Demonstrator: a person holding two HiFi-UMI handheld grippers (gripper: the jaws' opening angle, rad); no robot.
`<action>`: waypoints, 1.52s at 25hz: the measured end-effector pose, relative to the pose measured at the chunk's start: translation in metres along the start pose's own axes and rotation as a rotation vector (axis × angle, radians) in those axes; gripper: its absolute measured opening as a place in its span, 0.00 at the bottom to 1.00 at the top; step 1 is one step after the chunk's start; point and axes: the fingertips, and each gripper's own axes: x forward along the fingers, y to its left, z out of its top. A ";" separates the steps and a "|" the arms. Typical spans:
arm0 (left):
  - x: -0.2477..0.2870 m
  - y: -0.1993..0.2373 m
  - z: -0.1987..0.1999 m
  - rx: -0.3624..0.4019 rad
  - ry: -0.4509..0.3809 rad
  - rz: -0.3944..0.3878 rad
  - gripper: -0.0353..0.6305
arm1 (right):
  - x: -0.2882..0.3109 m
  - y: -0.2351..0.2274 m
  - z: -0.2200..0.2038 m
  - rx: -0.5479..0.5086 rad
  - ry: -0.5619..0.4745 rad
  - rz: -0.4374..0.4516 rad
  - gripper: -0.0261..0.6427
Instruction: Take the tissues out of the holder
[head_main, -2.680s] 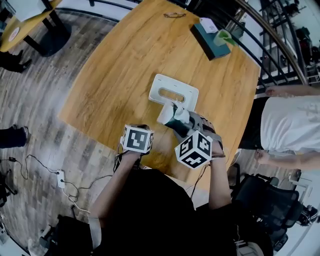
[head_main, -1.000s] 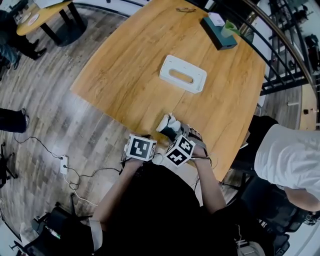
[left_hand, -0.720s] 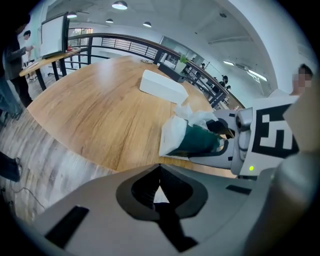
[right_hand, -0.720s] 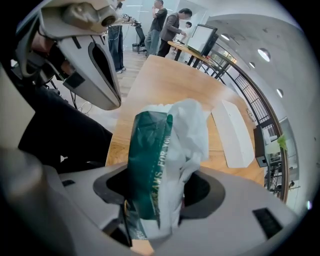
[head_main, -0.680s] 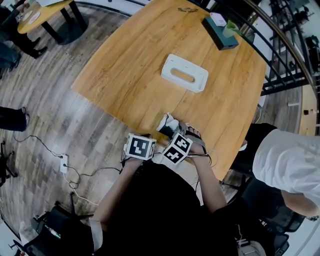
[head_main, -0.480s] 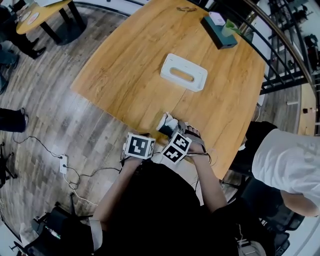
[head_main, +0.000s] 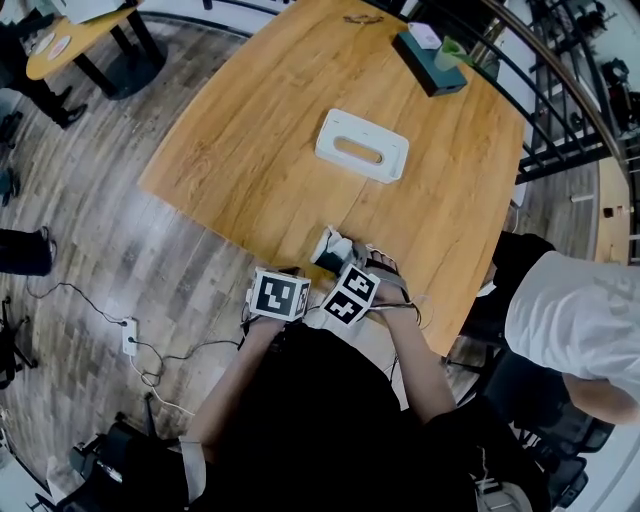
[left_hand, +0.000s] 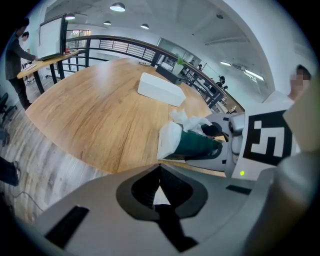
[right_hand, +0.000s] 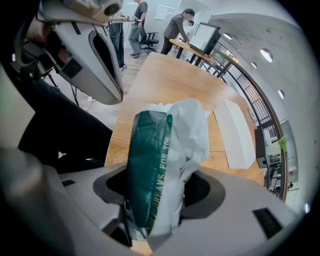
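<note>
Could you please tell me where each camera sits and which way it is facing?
Head view: on the person's head, looking steeply down at the table; shows their arms.
Left gripper view: rides the left gripper, facing across the table; shows its shut jaws and the right gripper.
Right gripper view: rides the right gripper, looking along the tissue pack in its jaws.
Shared: all three show the holder.
</note>
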 end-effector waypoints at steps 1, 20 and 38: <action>0.000 0.000 0.000 0.001 0.003 -0.001 0.06 | 0.000 0.000 0.000 0.001 -0.002 -0.001 0.47; 0.004 -0.011 -0.007 0.044 0.020 -0.028 0.06 | -0.069 -0.010 0.005 0.101 -0.191 -0.176 0.58; 0.014 -0.067 -0.007 0.172 0.009 -0.039 0.06 | -0.126 0.009 -0.030 0.641 -0.437 -0.111 0.29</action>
